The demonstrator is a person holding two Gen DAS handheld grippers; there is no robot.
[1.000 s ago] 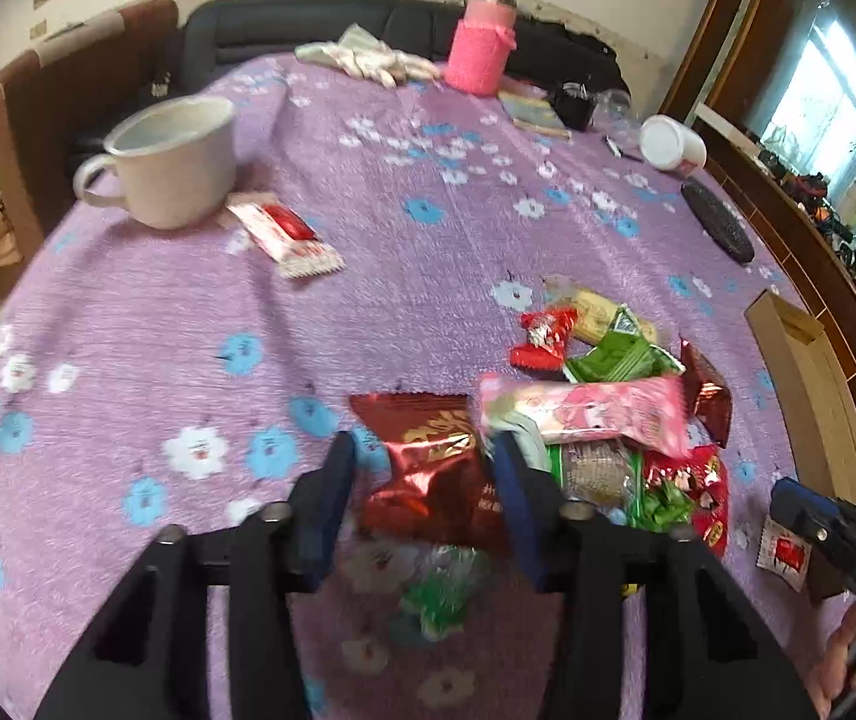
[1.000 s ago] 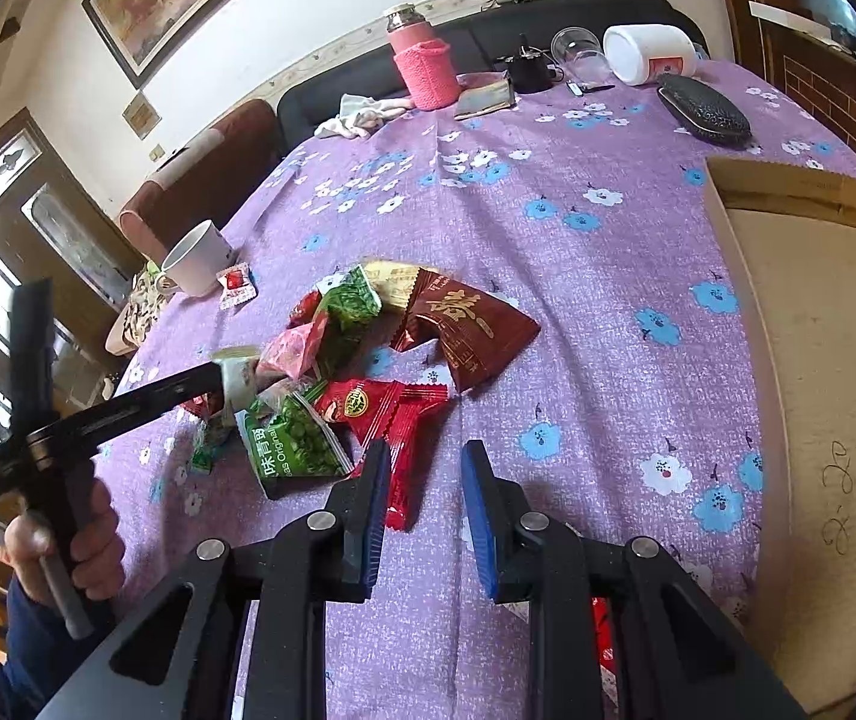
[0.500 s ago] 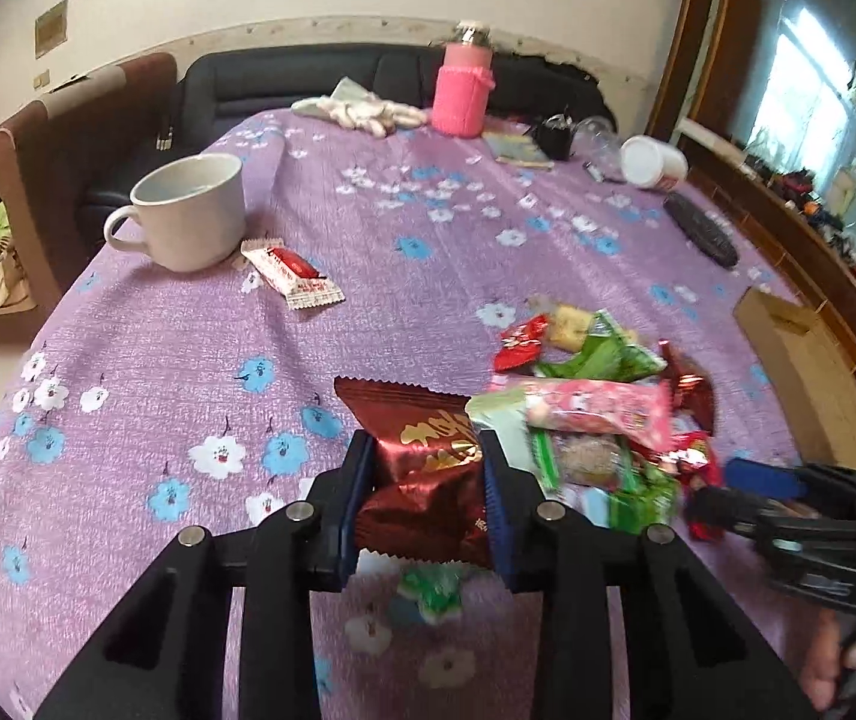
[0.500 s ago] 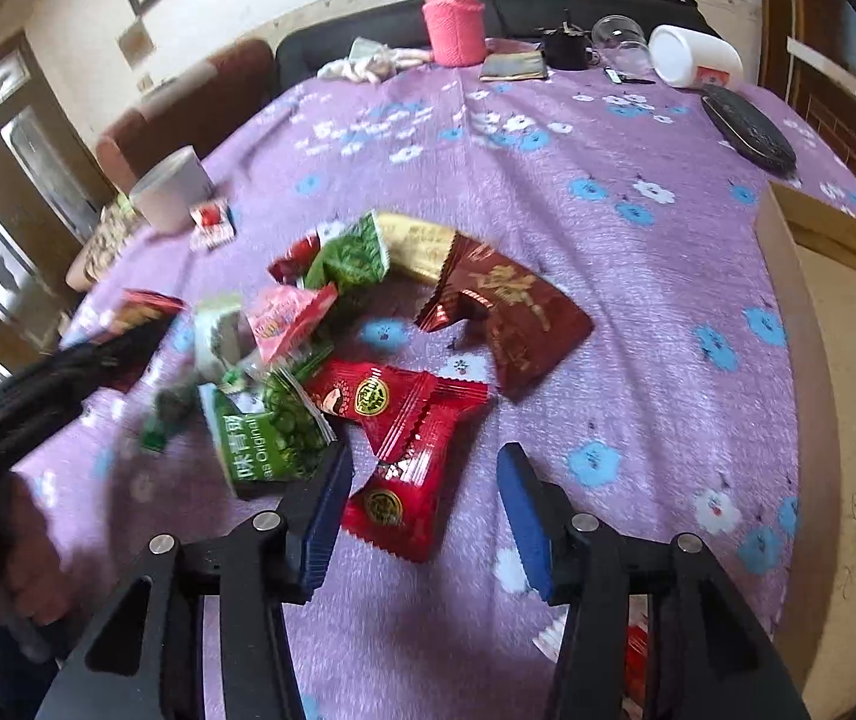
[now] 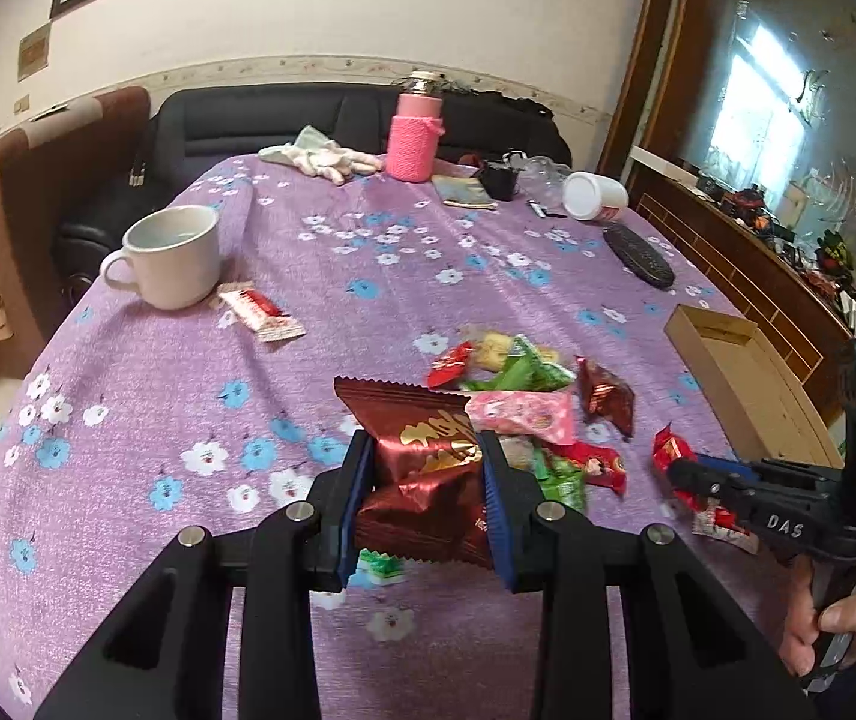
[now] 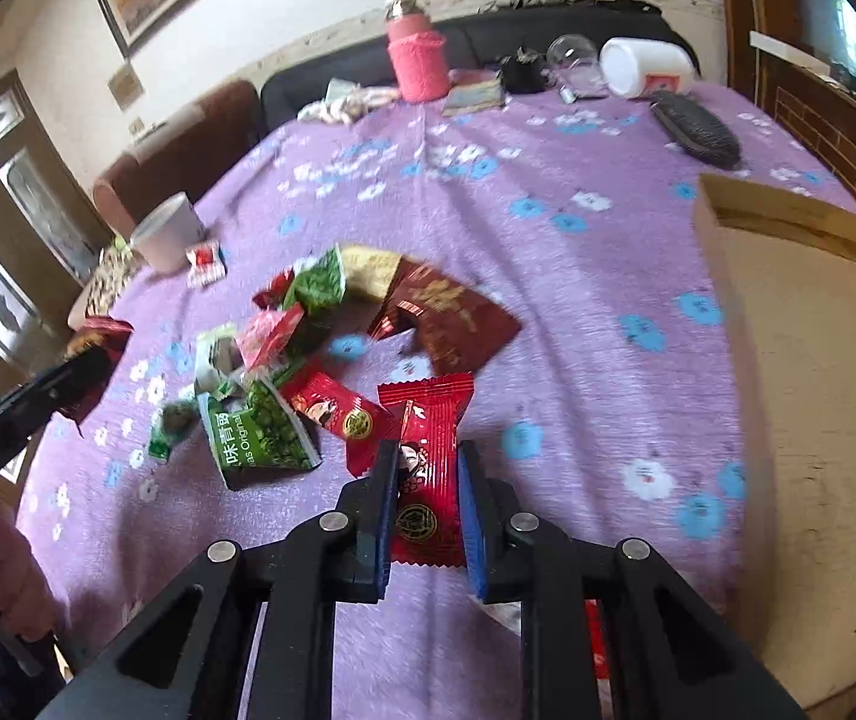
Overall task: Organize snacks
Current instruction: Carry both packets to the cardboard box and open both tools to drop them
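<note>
Crimson foil snack packet (image 5: 422, 468) pinched in my left hand-held gripper (image 5: 425, 483), bright red packet (image 6: 428, 468) just clamped in my right hand-held gripper (image 6: 428, 498), both off the loose snack pile (image 6: 308, 360) on the purple surface (image 6: 578, 312), presumably bound for the cardboard box (image 6: 812, 360) alongside.
</note>
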